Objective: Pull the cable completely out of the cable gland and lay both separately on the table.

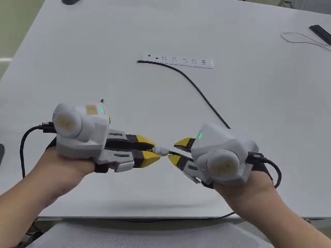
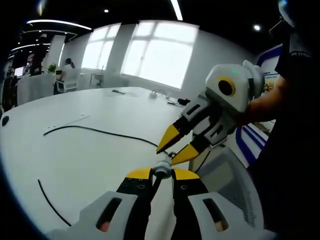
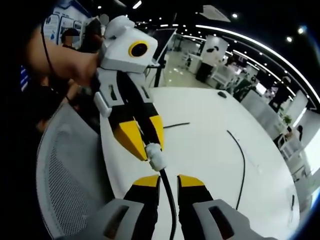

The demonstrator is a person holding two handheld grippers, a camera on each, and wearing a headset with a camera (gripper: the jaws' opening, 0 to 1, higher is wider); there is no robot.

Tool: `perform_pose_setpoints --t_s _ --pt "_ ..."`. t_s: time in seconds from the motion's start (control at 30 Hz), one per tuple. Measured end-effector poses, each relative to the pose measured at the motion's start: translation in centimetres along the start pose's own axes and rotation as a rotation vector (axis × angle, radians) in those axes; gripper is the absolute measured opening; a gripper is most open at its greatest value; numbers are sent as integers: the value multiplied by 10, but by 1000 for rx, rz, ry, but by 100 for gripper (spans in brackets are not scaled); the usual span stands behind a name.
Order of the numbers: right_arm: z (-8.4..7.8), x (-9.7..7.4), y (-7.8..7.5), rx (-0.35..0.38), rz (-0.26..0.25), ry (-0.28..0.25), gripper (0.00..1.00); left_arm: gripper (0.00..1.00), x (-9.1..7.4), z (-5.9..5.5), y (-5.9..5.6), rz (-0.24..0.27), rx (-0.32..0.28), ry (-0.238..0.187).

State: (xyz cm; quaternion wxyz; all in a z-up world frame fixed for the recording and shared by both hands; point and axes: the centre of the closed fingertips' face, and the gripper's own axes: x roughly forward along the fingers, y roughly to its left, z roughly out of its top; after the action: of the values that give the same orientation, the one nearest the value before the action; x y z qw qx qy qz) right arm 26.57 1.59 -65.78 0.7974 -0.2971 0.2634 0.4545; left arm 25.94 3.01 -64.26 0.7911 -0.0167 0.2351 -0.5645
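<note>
Gland (image 3: pixel 155 156) is pinched at the very tips of the left gripper (image 2: pixel 162 174), jaws closed down to the gland's width. Cable (image 3: pixel 169 197) leaves the gland and is run straight back between the jaws of the right gripper (image 3: pixel 169 181). Those jaws are drawn in close either side of the cable, but a sliver of gap is seen each side, so a firm clamp cannot be confirmed.

Grippers are set tip to tip, nearly in line, and held in the air over the near edge of the worktop (image 1: pixel 103 77). Judged reason: the pull is kept along the gland's axis, so the cable is slid out rather than bent or jammed at the exit. With the cable taken close to the gland, little slack is left to take up.

Cable is not yet out; the pull is judged to be the step in hand.

Risks: thin cable slipped through the jaws if not clamped, or gland popped out of the tip hold.

Bare worktop short of the strip (image 1: pixel 178 60) and the cord (image 1: pixel 199 90) running from it is available for laying the two parts apart.
</note>
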Motion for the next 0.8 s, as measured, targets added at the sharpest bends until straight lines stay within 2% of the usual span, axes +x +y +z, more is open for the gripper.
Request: perform_pose_setpoints --t_s 0.17,0.33,0.57,0.8 --pt "1 3 3 -8 13 1 2 15 0 0 0 5 -2 -2" --pt "0 4 3 -2 8 -1 1 15 1 -1 2 6 -1 3" --pt "-3 3 0 77 8 -4 1 15 2 0 1 1 -1 -1" --pt "-3 3 -1 117 5 -9 0 15 2 2 1 6 3 -7"
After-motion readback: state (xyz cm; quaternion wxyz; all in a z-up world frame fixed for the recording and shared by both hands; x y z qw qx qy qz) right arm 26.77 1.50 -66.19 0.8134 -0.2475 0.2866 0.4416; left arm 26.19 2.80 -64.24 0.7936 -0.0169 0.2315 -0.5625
